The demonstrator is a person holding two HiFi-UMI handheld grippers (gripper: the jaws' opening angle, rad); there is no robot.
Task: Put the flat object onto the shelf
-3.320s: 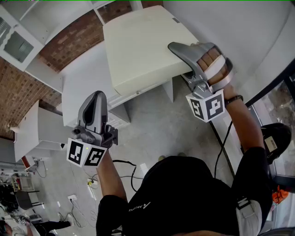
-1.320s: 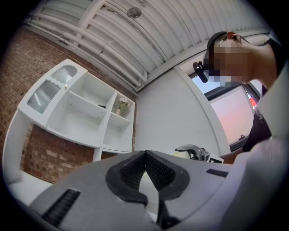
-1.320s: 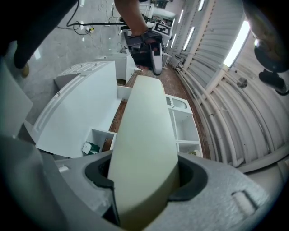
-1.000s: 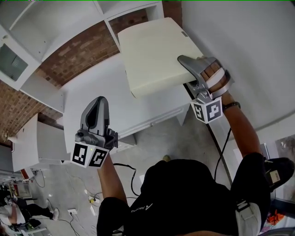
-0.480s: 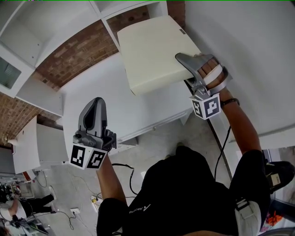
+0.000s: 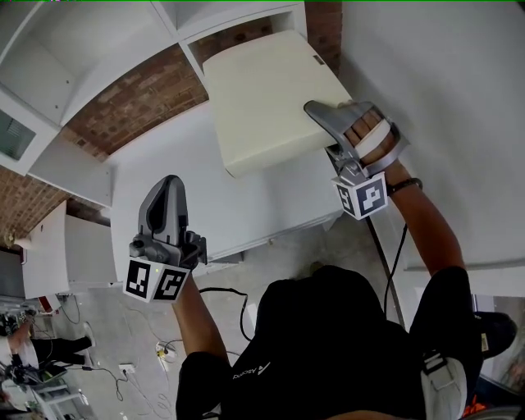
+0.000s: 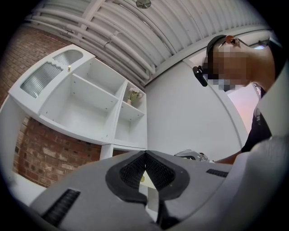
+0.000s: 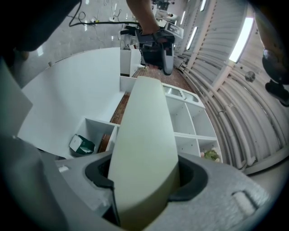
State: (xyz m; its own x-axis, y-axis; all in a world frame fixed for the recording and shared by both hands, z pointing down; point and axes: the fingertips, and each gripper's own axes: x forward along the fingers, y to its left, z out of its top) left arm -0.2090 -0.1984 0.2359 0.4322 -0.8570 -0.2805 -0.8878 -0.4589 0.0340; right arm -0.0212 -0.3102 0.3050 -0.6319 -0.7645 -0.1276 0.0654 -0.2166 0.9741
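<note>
The flat cream board (image 6: 262, 98) has shifted slightly toward the white shelf unit (image 6: 221, 15) since a second ago, and its far edge now lies close to the shelf unit's bottom edge. The right gripper (image 6: 321, 115) grasps the board by its near corner, pads pressed on both faces, holding it in the air, not resting on the shelf unit. The left gripper (image 6: 170, 190) hangs well away from the shelf unit, jaws clenched together on nothing. A small green box (image 8: 81, 144) sits in one lower compartment.
</note>
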